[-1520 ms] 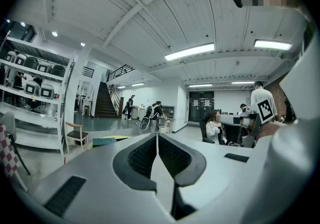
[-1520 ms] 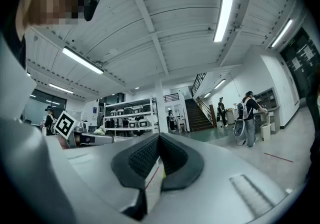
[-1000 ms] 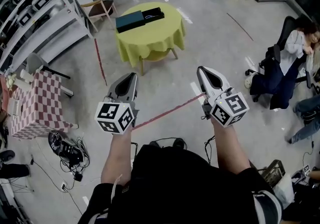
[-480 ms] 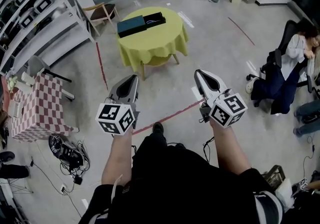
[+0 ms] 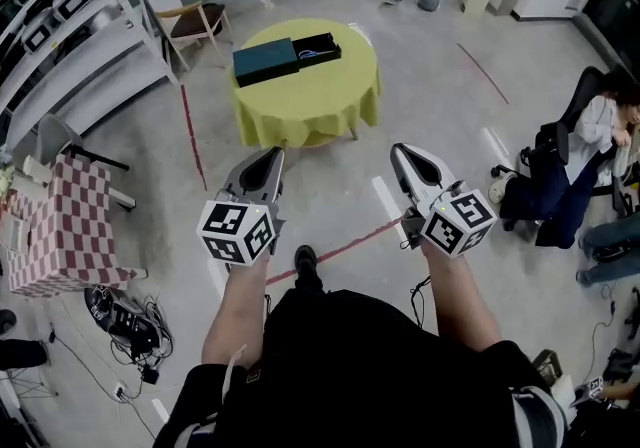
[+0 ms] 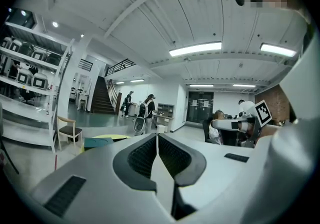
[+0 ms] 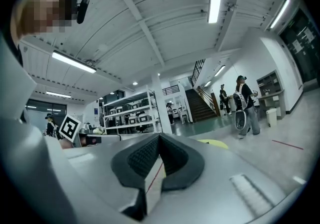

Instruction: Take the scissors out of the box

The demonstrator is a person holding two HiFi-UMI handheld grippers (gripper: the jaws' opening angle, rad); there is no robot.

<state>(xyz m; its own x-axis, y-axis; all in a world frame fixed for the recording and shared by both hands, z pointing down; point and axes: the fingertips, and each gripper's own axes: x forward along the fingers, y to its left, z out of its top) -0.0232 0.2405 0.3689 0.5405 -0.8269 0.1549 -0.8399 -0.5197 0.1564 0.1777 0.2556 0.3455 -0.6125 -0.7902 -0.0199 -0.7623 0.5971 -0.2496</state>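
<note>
Box on the round table: contents too small to tell, only a faint pale streak. The left gripper and right gripper each hide most of that table in their own views, a yellow sliver showing. Checkered table cut by left edge.

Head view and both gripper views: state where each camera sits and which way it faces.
Head view: on the head, facing steeply down at the table and box; both forearms, left gripper and right gripper show.
Left gripper view: on that gripper, level along shut jaws toward stairs.
Right gripper view: likewise, toward shelves.
Shared: the table.
</note>
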